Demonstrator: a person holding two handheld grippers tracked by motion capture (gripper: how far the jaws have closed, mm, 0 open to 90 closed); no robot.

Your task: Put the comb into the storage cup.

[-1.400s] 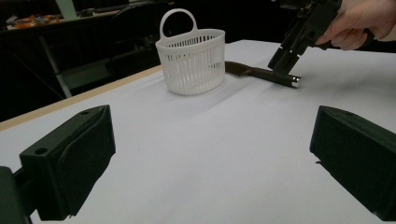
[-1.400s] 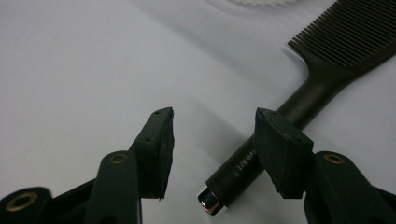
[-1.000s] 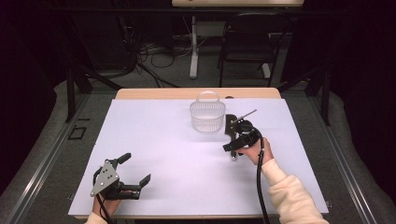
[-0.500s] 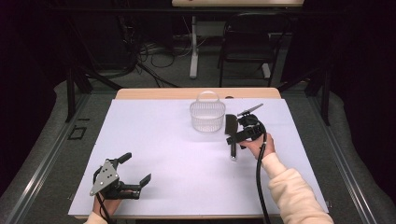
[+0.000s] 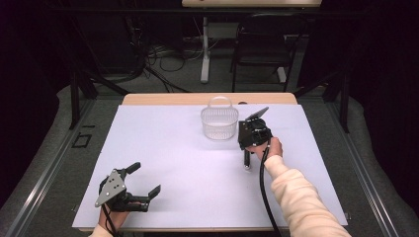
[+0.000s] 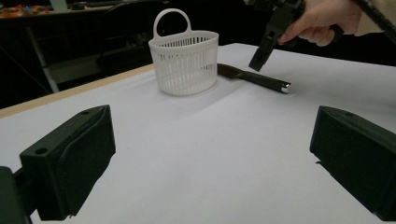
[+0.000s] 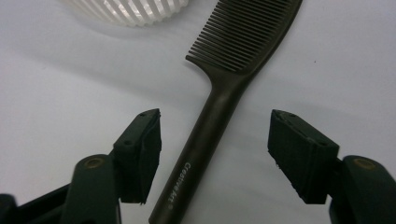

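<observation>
Sitting nearest on the white table [image 5: 163, 163], the left gripper [image 5: 143, 190] is resting with its jaws spread wide and nothing between them. Further out, the right gripper [image 7: 215, 154] is hovering over the dark comb [image 7: 219, 116], jaws just closing in around its handle but not touching it yet. Beyond that, the white basket [image 5: 219, 123] is standing upright just beside the comb's teeth; can't tell what's inside it.

Comb [image 7: 219, 93] tip & basket [image 7: 126, 9] cut off at top edge in right gripper view; handle end cut at bottom.
</observation>
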